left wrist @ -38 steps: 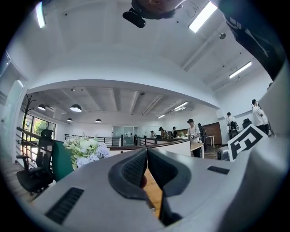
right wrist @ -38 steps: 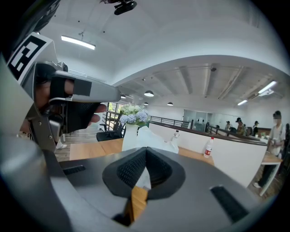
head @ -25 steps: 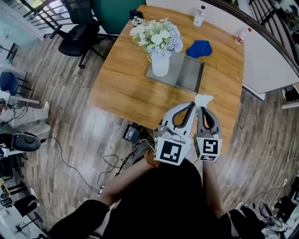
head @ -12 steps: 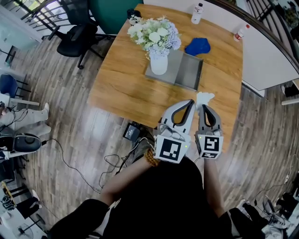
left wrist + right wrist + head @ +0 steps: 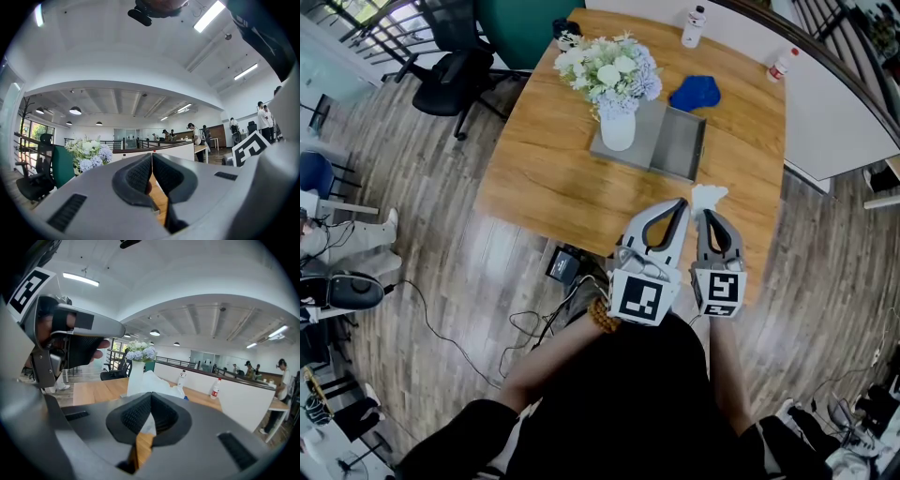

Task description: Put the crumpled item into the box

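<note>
Pinching the white crumpled item (image 5: pixel 709 196) between the jaws of the right tool (image 5: pixel 709 213) at the near edge of the table (image 5: pixel 553 178), seemingly lifted clear, and well short of the grey box (image 5: pixel 701 155). Holding the left tool (image 5: pixel 679 202) beside it, pressed together on nothing. Judging from that: pickup done, carry across and release into the box left.

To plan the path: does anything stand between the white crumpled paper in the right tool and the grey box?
Nothing visible does. Only bare wooden table lies between the white crumpled paper in the right tool and the shallow grey box. The white vase of flowers stands at its left side.
</note>
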`<action>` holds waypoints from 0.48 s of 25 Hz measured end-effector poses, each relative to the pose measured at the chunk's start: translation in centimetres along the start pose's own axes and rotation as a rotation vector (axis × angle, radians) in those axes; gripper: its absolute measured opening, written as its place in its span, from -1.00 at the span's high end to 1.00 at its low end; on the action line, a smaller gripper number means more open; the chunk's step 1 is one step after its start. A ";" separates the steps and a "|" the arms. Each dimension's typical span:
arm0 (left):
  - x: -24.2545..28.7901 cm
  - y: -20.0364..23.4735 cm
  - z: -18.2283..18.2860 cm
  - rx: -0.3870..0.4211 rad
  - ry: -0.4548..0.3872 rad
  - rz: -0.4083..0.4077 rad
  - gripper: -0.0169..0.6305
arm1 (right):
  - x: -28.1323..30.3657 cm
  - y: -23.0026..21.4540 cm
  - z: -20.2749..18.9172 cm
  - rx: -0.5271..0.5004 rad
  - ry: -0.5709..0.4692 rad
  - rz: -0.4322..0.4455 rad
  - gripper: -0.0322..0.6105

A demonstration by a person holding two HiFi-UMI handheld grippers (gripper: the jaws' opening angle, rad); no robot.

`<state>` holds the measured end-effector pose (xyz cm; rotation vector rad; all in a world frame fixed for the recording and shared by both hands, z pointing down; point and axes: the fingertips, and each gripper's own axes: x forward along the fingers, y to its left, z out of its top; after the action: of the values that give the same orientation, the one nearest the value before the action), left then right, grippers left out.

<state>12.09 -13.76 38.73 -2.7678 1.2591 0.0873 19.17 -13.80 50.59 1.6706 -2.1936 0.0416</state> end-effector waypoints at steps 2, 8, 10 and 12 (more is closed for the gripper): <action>0.1 0.1 0.0 0.000 0.000 0.000 0.88 | 0.1 -0.2 0.0 -0.001 -0.007 -0.005 0.89; 0.2 0.4 -0.3 -0.001 0.005 -0.003 0.88 | 0.8 -0.4 0.2 -0.021 0.002 -0.005 0.89; 0.3 0.8 -0.3 -0.001 0.002 -0.001 0.88 | 1.2 -0.3 0.3 -0.031 0.004 -0.001 0.89; 0.4 1.2 -0.4 -0.002 0.001 0.004 0.88 | 1.6 -0.2 0.4 -0.037 0.005 0.001 0.89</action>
<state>11.43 -14.85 38.98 -2.7679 1.2658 0.0876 18.93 -15.44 50.66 1.6473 -2.1786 0.0053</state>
